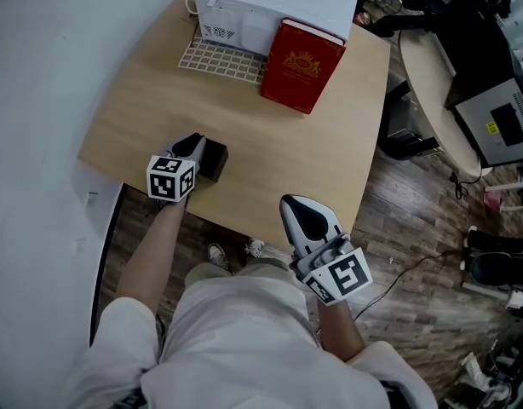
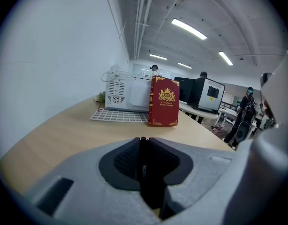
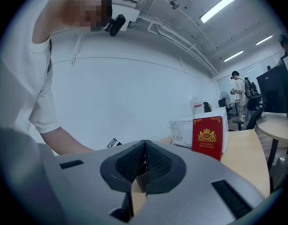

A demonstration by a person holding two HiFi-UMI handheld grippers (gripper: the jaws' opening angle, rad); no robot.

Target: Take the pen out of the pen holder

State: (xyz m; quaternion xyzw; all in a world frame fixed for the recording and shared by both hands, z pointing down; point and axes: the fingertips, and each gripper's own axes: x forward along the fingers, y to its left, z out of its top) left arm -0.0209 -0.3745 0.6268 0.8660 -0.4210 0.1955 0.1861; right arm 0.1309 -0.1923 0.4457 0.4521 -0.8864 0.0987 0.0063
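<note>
table: finished in pale matt wood
book: bound in smooth red, stamped gold
floor: laid in dark wood planks

Item count, head view:

- Wooden table – one.
- White appliance – one.
- Red book – one.
- White grid mat – one.
- Black pen holder – one.
- Grippers – two: left gripper and right gripper.
- Marker cubes – two, one per gripper.
- Round table – one.
- Shoes – two.

Item count, left gripper view:

- Pen – one.
</note>
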